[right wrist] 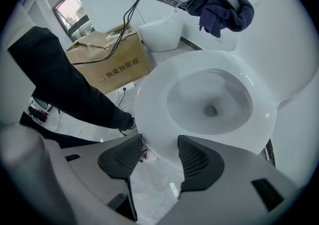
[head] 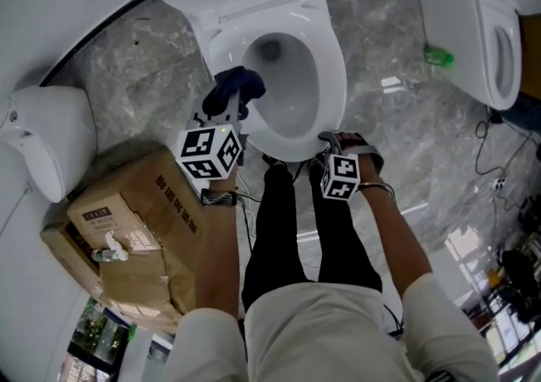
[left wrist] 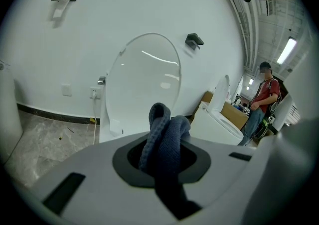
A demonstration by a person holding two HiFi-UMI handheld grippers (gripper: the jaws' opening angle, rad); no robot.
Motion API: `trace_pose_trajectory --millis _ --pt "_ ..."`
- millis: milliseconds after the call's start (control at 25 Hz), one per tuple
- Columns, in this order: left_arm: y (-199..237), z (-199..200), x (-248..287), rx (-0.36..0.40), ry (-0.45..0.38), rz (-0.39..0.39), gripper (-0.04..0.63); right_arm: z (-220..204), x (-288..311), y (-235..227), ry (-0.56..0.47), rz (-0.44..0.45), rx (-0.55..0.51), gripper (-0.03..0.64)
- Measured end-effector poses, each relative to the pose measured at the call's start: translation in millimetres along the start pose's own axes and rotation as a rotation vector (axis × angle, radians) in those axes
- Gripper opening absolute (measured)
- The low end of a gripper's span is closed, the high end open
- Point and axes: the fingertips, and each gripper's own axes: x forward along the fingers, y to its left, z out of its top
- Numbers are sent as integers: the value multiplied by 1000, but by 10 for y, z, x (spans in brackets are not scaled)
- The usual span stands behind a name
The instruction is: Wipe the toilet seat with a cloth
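The white toilet seat (head: 328, 76) rings the open bowl, with the lid (left wrist: 144, 82) raised behind it. My left gripper (head: 230, 108) is shut on a dark blue cloth (head: 235, 87), which it holds just above the seat's left rim. The bunched cloth (left wrist: 167, 137) sticks up between the left gripper's (left wrist: 165, 162) jaws. It also shows from the other side, as the cloth (right wrist: 222, 11) hanging over the bowl. My right gripper (head: 328, 142) is at the seat's front edge. It (right wrist: 158, 155) stands open and holds nothing, and the front rim of the seat (right wrist: 154, 119) shows between its jaws.
A cardboard box (head: 139, 232) stands on the floor at the left, next to a white fixture (head: 46, 139). A second toilet (head: 486, 30) with a green bottle (head: 438, 56) stands at the right. A person (left wrist: 260, 100) stands in the background. Cables cross the marble floor.
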Motion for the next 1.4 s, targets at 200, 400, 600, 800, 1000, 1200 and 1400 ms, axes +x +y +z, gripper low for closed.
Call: trace_pose_trajectory --millis 200,400,600,800,1000,1200,1400 --pt "31 -188 191 -21 28 1 49 -68 163 2 -3 20 31 249" --pt "65 -125 343 -10 -8 15 49 -113 314 5 -3 30 28 249" --pt "138 30 606 5 -17 13 49 -112 319 -30 -33 32 67 245" --pt "243 162 973 12 -24 14 49 -27 258 -88 -141 101 249 245" --pt "414 58 1438 45 -14 59 49 35 5 -479 -312 45 414 245" --pt "549 -134 1796 45 -19 134 49 -90 -304 -950 -468 -81 612 174" --pt "546 -161 1964 7 -90 159 49 -280 -631 -1209 -578 -162 741 82"
